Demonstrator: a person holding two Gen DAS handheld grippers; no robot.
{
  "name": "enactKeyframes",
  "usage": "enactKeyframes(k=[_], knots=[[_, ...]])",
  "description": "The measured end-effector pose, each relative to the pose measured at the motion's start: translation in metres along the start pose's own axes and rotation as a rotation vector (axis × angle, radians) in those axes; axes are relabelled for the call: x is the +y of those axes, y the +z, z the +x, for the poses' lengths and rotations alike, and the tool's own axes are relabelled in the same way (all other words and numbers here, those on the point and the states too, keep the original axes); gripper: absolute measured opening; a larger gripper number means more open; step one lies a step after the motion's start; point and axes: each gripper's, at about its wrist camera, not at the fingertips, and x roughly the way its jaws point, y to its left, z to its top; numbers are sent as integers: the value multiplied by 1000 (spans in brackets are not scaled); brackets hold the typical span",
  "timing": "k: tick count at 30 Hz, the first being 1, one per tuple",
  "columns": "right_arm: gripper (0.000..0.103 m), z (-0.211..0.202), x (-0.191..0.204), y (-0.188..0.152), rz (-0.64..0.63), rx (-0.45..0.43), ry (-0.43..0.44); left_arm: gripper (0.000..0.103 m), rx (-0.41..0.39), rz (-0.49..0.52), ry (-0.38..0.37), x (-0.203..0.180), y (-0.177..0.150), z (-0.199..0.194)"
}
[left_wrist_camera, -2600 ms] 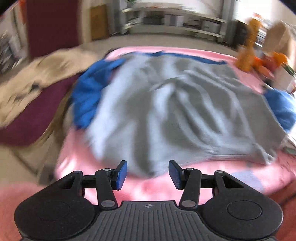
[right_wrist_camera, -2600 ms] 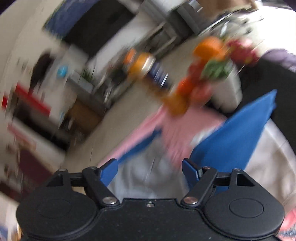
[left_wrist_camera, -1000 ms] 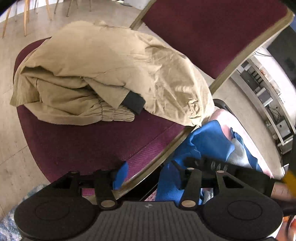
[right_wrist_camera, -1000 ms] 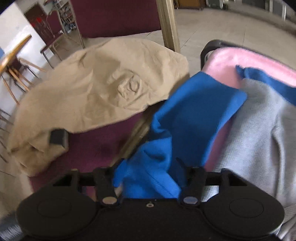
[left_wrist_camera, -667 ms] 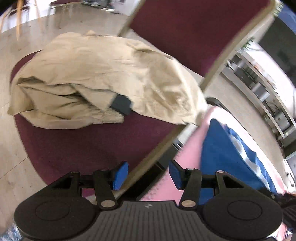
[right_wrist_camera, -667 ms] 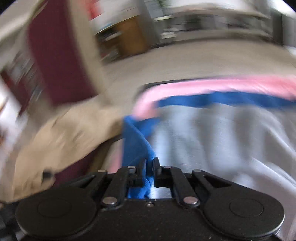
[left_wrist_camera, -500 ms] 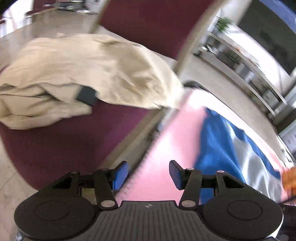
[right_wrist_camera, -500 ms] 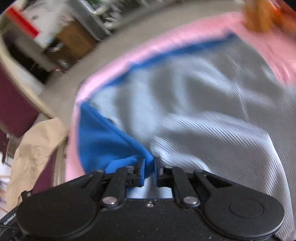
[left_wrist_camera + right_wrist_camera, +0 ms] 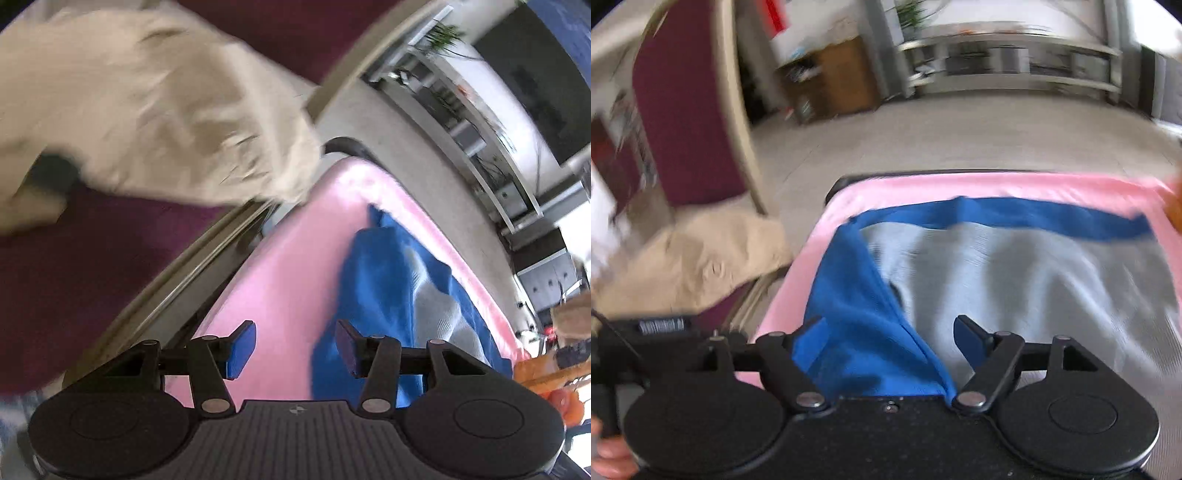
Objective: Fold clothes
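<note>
Blue sleeve fabric [image 9: 857, 306] lies folded inward over the grey body of the sweater [image 9: 1034, 280], which is spread on the pink worktop [image 9: 997, 184]. The right tongs [image 9: 890, 341] are opening; the blue cloth runs between the jaws, but the pads stand clear of it, so it looks released. The left tongs [image 9: 291, 347] hang part-open over bare pink cover at the worktop's edge, with nothing between them and the jaws easing slightly narrower; the blue sleeve sits just beside the right-hand pad. A beige jacket [image 9: 155, 110] rests on the maroon chair [image 9: 74, 266] beside the worktop, apart from the sweater.

The step in hand seems to be laying this sleeve across the body. To do it well, the right tongs should lift straight away from the cloth so the soft knit does not drag and spoil the crease. The sleeve's edge should lie parallel to the sweater's side, flat, with no bunching before the opposite sleeve is taken.
</note>
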Motion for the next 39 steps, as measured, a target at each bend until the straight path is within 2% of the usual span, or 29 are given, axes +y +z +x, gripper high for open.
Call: enactKeyframes(k=[1, 4, 7, 9, 10, 12, 13, 15, 17, 20, 21, 23, 24, 25, 26, 29, 31, 34, 36, 39], knots=[[72, 14, 5, 6, -14, 17, -5, 48, -14, 32, 11, -6, 4, 3], [53, 55, 10, 18, -16, 64, -33, 48, -10, 55, -1, -9, 8, 10], [53, 82, 6, 17, 32, 89, -13, 49, 20, 43, -52, -5, 9, 14], [53, 93, 4, 19, 58, 73, 8, 49, 21, 46, -54, -3, 11, 15], [47, 94, 5, 18, 61, 78, 18, 49, 18, 43, -49, -1, 12, 16], [20, 96, 6, 16, 67, 86, 38, 49, 14, 22, -47, 4, 14, 16], [4, 97, 7, 15, 70, 90, 49, 49, 11, 11, -48, 5, 15, 14], [4, 77, 8, 11, 53, 7, 37, 49, -3, -2, -45, 8, 15, 10], [4, 45, -5, 8, 146, -75, 84, 49, -19, 5, -36, 9, 15, 6], [4, 17, -44, -9, 322, -113, 50, 49, -22, 12, -43, 9, 12, 5], [4, 20, -57, -14, 348, -72, 25, 49, -14, 13, -55, 7, 11, 6], [16, 26, -83, -23, 401, 11, -23, 49, 12, 12, -92, 4, 9, 10], [20, 27, -94, -27, 436, 44, -5, 49, 27, 9, -120, 3, 8, 12], [27, 24, -102, -32, 472, 50, 35, 49, 42, 4, -158, 1, 8, 14], [37, 16, -108, -36, 503, 24, 72, 48, 52, 3, -201, -3, 10, 17], [59, -8, -108, -43, 516, -59, 61, 45, 81, 11, -324, -15, 18, 27], [60, -22, -107, -47, 513, -100, 54, 39, 93, 70, -378, -34, 28, 39], [60, -29, -105, -52, 498, -129, 43, 31, 141, 186, -398, -66, 32, 65], [60, -34, -106, -55, 478, -147, 22, 28, 186, 264, -393, -85, 30, 85], [60, -35, -110, -56, 461, -162, -1, 23, 186, 331, -360, -101, 30, 108]])
